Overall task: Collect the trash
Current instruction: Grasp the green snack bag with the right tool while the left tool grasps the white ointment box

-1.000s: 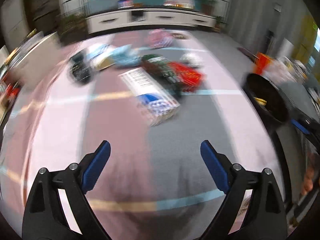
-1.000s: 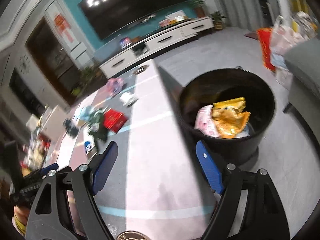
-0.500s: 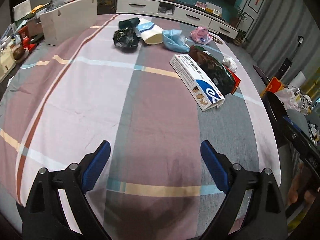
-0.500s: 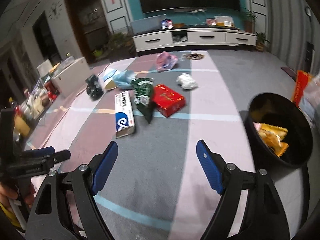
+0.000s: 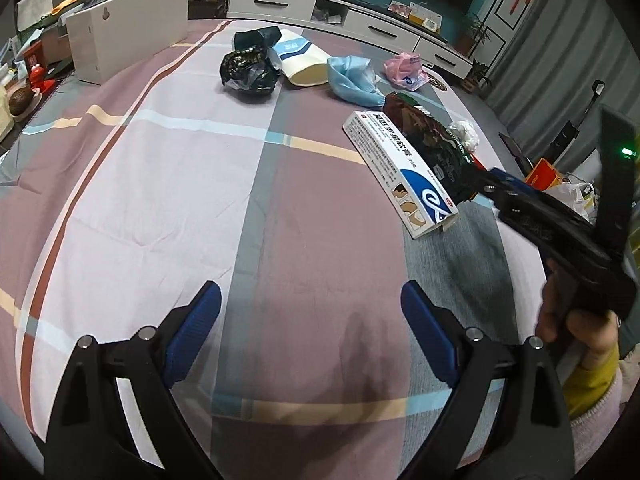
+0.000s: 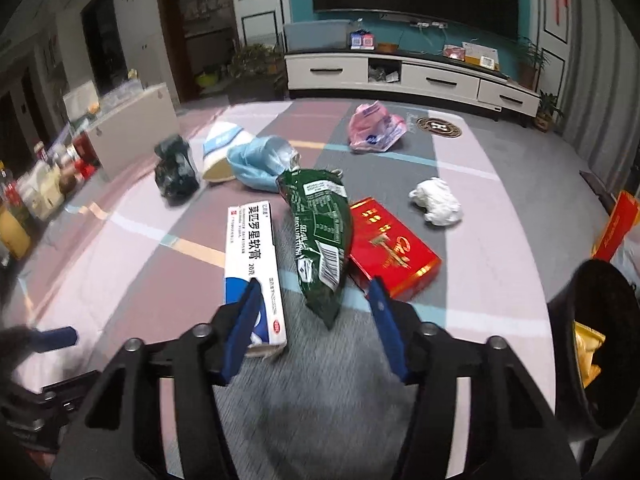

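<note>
Now your right gripper (image 6: 316,320), jaws just narrowed yet empty, frames the green snack bag (image 6: 320,236) lying between ointment box (image 6: 254,264) and red carton (image 6: 390,248); lower squarely over its tail before pinching.

Right gripper (image 6: 316,322): we saw its blue pads part-open, just closing in, with the green bag's lower tip between them but untouched.
Green snack bag (image 6: 320,236): it lay lengthwise on the checked cloth (image 6: 480,240), overlapping the red box (image 6: 390,246).
White ointment box (image 6: 252,248): it sat just left of the bag, its near end behind our left pad.
Farther litter: a white wad (image 6: 436,200), pink bag (image 6: 374,128), blue mask (image 6: 262,162), black bag (image 6: 174,170).
Black bin (image 6: 600,356): it stood at the right edge, yellow wrappers inside.
</note>
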`<state>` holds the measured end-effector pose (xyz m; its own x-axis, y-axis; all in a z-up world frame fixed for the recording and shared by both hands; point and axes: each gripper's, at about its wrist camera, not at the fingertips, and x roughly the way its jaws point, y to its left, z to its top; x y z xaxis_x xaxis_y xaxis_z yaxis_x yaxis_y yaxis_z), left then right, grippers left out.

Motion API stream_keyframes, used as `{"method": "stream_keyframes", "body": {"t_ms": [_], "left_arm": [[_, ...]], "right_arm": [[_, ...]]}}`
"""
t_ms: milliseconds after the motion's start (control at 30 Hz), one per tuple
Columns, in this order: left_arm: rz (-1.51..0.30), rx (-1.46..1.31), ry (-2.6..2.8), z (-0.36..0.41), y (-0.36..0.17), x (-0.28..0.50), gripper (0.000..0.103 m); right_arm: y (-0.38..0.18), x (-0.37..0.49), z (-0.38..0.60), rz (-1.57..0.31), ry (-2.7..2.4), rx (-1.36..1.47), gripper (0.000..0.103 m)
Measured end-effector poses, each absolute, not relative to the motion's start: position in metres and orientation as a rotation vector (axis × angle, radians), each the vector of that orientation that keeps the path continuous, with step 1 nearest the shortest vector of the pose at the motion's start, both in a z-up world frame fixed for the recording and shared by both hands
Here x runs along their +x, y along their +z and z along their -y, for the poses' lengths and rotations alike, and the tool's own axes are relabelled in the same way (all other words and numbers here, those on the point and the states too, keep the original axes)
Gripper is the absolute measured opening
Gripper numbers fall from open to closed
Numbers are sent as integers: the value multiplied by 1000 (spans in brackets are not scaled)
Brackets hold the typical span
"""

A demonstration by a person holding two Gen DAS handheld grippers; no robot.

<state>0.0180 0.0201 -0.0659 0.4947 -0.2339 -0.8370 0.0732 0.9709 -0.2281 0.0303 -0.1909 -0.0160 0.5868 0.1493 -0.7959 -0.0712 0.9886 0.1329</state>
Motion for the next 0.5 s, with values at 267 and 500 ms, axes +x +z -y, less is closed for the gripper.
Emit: {"method": "stream_keyframes", "body": {"t_ms": [267, 500], "left_arm": [[-1020, -160, -216, -5, -61, 28, 91], [-987, -135, -241, 30, -48, 46, 91]], "right_arm": [[-15, 34, 198, -908, 99, 99, 8], [36, -13, 246, -731, 69, 268, 7]]}}
